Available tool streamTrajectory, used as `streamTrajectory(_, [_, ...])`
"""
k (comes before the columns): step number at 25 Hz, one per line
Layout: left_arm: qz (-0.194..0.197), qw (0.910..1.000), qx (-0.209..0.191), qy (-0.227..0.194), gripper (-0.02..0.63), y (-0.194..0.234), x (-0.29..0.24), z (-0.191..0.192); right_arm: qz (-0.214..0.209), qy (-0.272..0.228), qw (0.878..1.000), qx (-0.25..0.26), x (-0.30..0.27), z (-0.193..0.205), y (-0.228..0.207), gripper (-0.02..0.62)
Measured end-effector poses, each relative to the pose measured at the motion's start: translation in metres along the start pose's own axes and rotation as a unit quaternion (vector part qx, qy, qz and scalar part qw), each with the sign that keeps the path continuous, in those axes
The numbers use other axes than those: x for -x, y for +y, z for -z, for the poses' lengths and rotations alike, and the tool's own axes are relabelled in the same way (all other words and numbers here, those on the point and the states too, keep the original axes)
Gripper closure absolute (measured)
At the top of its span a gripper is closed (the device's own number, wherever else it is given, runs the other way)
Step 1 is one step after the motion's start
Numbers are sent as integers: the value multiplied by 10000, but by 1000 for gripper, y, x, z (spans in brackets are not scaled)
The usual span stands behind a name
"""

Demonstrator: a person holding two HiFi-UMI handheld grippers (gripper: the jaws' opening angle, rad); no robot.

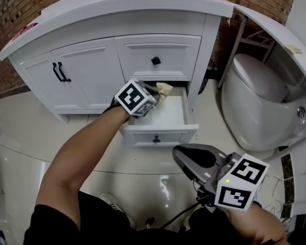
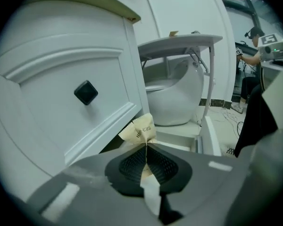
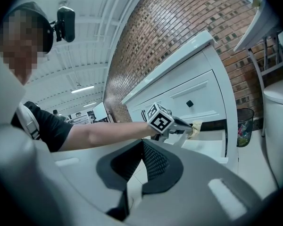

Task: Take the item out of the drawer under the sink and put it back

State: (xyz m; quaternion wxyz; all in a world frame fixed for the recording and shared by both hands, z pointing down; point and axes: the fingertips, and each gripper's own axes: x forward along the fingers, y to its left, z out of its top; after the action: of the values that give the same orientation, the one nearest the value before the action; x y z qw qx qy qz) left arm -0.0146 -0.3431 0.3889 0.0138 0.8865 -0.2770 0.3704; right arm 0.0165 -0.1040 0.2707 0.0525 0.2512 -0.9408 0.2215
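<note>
The lower drawer (image 1: 158,135) under the sink stands pulled open, white inside. My left gripper (image 1: 157,92) hangs over its back end, shut on a small crumpled tan packet (image 1: 164,90). In the left gripper view the packet (image 2: 139,128) sticks out past the pressed-together pads (image 2: 160,166), with the drawer's side wall (image 2: 210,135) beyond. My right gripper (image 1: 177,154) is held low at the front right, away from the drawer, shut with nothing in it. From the right gripper view, its pads (image 3: 153,161) meet, and the left gripper (image 3: 188,127) holds the packet (image 3: 196,126) ahead.
The shut upper drawer with a black knob (image 1: 155,60) sits just above the packet. Cabinet doors (image 1: 61,73) are on the left. A white toilet (image 1: 255,96) stands right of the vanity, and a waste bin (image 3: 245,121) is behind. Cables (image 1: 275,180) lie on the glossy floor.
</note>
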Motion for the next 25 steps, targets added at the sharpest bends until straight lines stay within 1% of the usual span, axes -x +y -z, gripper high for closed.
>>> streamTrajectory(2, [-53, 9998, 37, -196, 594, -5, 15, -6, 14, 2, 10000, 13, 1, 1, 0, 592])
streamTrajectory(7, [-163, 9973, 378, -614, 594, -23, 54, -12, 30, 4, 10000, 57, 3, 1, 3, 592])
streamTrajectory(10, [-232, 9952, 423, -855, 594, -42, 82, -16, 26, 46, 9999, 105, 4, 4, 5, 592])
streamTrajectory(14, [-199, 9913, 461, -1214, 592, -75, 125, -25, 4, 54, 9999, 132, 8, 6, 9, 592])
streamTrajectory(17, [-182, 9863, 501, -1561, 592, -96, 160, -31, -14, 22, 9999, 154, 11, 5, 12, 592])
streamTrajectory(20, [-163, 9799, 673, -1872, 592, -113, 187, -31, -2, 20, 9999, 165, 14, 4, 10, 592])
streamTrajectory(25, [-24, 9719, 810, -2209, 592, -142, 220, -33, 17, 7, 9998, 182, 14, 3, 11, 592])
